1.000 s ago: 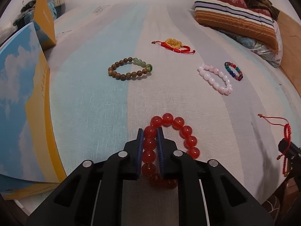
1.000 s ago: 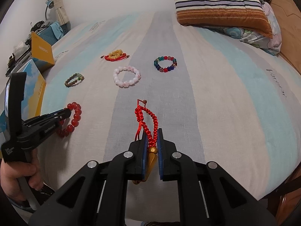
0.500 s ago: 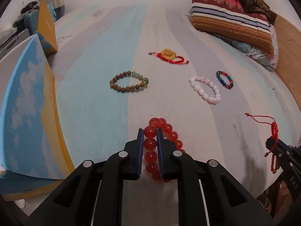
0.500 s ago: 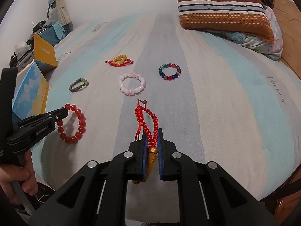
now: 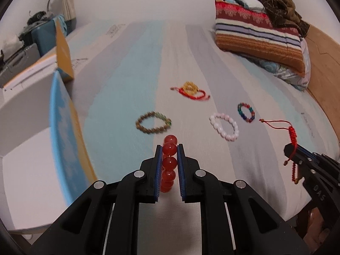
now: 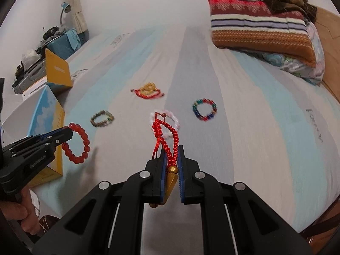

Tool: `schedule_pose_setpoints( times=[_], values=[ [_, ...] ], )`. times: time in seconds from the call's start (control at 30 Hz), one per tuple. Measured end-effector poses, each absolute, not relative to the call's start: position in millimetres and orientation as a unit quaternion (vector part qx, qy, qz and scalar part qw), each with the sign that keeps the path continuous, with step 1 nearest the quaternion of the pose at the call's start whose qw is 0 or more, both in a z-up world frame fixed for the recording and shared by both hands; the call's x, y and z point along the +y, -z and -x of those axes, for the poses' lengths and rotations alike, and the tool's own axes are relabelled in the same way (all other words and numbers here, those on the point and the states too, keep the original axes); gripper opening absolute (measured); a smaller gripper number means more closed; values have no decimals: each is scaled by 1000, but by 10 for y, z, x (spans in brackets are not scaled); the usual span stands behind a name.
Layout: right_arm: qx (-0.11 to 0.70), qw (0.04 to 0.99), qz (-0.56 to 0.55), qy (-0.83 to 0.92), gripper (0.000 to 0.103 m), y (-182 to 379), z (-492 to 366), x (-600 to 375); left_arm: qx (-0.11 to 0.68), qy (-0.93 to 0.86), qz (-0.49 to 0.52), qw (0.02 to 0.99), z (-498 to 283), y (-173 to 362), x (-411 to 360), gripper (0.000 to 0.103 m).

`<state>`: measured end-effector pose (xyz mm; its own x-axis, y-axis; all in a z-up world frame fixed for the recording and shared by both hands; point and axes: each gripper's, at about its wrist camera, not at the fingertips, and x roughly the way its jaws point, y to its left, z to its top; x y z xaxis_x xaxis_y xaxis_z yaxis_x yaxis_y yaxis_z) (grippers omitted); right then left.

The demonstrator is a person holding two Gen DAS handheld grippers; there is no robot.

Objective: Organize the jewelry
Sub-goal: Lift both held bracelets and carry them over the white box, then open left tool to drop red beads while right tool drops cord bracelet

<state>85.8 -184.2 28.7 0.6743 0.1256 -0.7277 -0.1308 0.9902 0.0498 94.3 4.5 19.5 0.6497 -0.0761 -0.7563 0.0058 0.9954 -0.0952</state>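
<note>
My left gripper [image 5: 169, 148] is shut on a red bead bracelet [image 5: 169, 159], lifted clear of the striped bedsheet; from the right wrist view that bracelet [image 6: 77, 143] hangs as a ring from the left gripper [image 6: 69, 130]. My right gripper [image 6: 171, 150] is shut on a red braided cord bracelet [image 6: 169, 138] with a gold pendant, also raised; in the left wrist view this cord bracelet [image 5: 292, 133] dangles from the right gripper [image 5: 290, 147]. On the sheet lie a brown wooden bead bracelet [image 5: 153, 123], a pink bead bracelet [image 5: 224, 127], a multicoloured bead bracelet [image 5: 246, 112] and a yellow-and-red cord bracelet [image 5: 191, 91].
A blue-and-yellow open box [image 5: 63, 131] with white inside stands at the bed's left edge, its lid flap [image 5: 63, 53] upright. A striped pillow [image 5: 259, 36] with clothes on top lies at the far right by a wooden headboard [image 5: 323, 63]. A hand [image 6: 19, 214] holds the left gripper's handle.
Both grippers have risen from the bed with their bracelets. The red bead bracelet now hangs free off the sheet. The box at the left looms larger in the left wrist view.
</note>
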Motion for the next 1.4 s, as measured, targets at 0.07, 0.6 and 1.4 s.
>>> schedule_pose_setpoints(
  times=[0.07,0.6,1.4],
  values=[
    [396,915,7,-77,9,-341,-889,-1748,414,19,45,909,-923,-285,106,13],
    [360,914,55,-179,9,-816,-895,-302,366,-72,82,924,-479,-962,1254,13],
    [381,871,127,-283,9,-674,-478,1564,382,-204,133,891,303,-821,2849,13]
  ],
)
